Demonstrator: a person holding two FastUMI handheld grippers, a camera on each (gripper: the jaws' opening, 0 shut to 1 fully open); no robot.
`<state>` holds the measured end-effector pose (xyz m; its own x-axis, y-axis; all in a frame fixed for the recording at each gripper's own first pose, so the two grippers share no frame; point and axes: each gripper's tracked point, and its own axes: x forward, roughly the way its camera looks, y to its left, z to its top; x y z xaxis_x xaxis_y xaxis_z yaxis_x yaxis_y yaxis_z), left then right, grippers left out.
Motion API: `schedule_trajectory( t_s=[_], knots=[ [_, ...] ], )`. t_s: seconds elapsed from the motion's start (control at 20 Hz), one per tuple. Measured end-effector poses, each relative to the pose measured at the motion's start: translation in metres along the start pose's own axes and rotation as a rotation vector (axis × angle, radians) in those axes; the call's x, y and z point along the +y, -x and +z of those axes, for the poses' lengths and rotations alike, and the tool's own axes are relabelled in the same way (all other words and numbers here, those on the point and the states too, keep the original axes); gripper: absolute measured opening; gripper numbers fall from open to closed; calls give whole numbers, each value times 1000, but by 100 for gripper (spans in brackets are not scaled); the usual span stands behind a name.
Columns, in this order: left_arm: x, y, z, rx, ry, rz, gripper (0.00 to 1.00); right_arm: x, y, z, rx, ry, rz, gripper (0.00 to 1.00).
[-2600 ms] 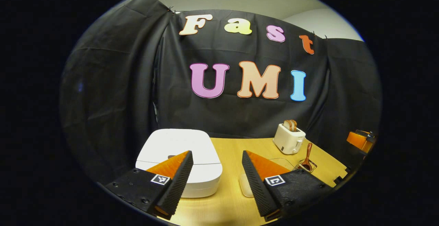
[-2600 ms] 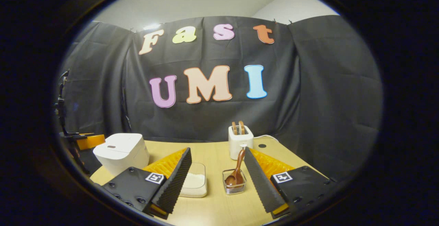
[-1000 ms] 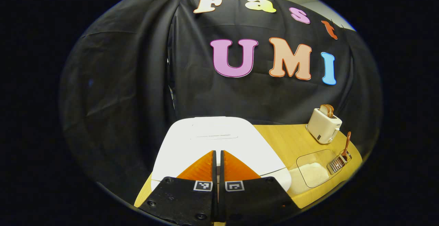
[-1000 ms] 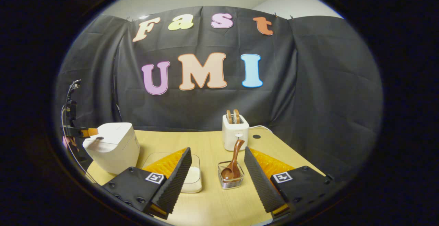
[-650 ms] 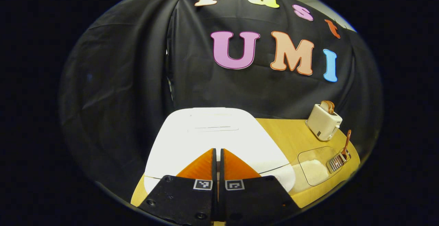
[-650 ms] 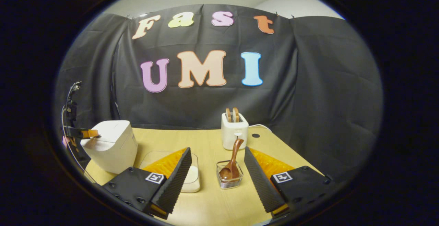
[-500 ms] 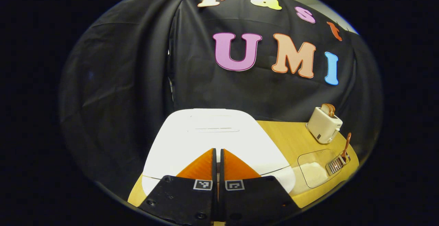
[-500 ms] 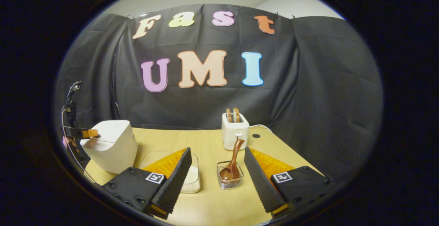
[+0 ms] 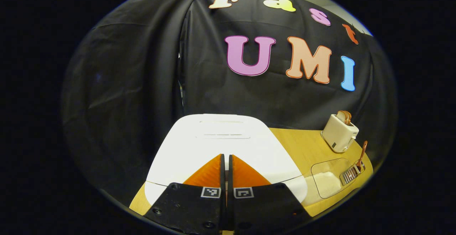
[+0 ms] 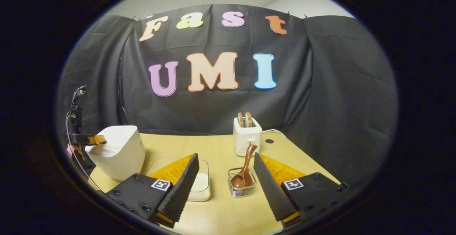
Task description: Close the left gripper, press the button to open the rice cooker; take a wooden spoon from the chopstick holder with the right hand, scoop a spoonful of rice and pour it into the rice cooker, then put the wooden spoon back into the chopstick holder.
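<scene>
Left gripper [image 9: 225,156] clenched on the rice cooker [image 9: 221,146] lid; lid down.
Right gripper [image 10: 225,158] released above the table [image 10: 221,206]; between its fingers the wooden spoon [image 10: 244,172] stands in the chopstick holder [image 10: 242,187]; rice dish [image 10: 201,185] just left; toaster [image 10: 247,135] behind.

You see a wooden table [image 10: 221,210]. On it sit the rice cooker [image 10: 117,153], rice box [image 10: 201,185], chopstick holder [image 10: 243,188] and toaster [image 10: 247,138].

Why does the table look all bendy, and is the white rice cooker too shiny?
Left gripper view: the fisheye lens curves the table; the rice cooker top glares bright white, detail washed out. Right gripper view: the table edge bows too; the rice cooker looks softer there.
</scene>
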<state>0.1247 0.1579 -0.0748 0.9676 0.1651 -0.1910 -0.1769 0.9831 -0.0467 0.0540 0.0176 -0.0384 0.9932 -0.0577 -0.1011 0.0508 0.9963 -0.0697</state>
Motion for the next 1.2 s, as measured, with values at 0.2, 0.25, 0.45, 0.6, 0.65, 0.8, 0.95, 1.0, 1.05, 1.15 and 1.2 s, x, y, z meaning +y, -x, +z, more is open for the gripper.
schedule_trajectory(
  t_s=[0.2, 0.25, 0.45, 0.6, 0.65, 0.8, 0.95, 1.0, 1.05, 1.15, 1.2],
  knots=[
    [1, 7, -1, 15, -27, 0, 0, -7, 2, 0, -1, -8, -4, 100],
    [1, 8, -3, 17, -21, -3, 0, -9, 3, 0, -1, -10, -7, 100],
    [1, 9, -7, 22, 9, -17, 0, -15, 4, -2, 3, -14, -4, 100],
    [0, 13, -3, 14, -2, -8, 0, -14, 4, 1, -3, -13, 6, 100],
    [1, 16, 7, -18, -14, -1, 0, -14, 4, 1, -5, -11, 7, 100],
    [-1, 28, 45, -116, -54, 13, 0, -17, 2, -1, 0, -9, 13, 100],
    [-3, 39, 78, -187, -55, 21, 0, -19, -3, -3, 3, -20, 20, 100],
    [-4, 43, 89, -206, -51, 24, 0, -20, -4, -3, 4, -24, 21, 100],
    [-6, 48, 95, -218, -47, 21, 0, -22, -6, -4, 5, -27, 22, 100],
    [-10, 53, 101, -224, -42, 16, 0, -25, -11, -6, 9, -30, 27, 100],
    [-10, 55, 103, -225, -48, 23, 0, -27, -14, -5, 11, -29, 29, 100]
  ],
)
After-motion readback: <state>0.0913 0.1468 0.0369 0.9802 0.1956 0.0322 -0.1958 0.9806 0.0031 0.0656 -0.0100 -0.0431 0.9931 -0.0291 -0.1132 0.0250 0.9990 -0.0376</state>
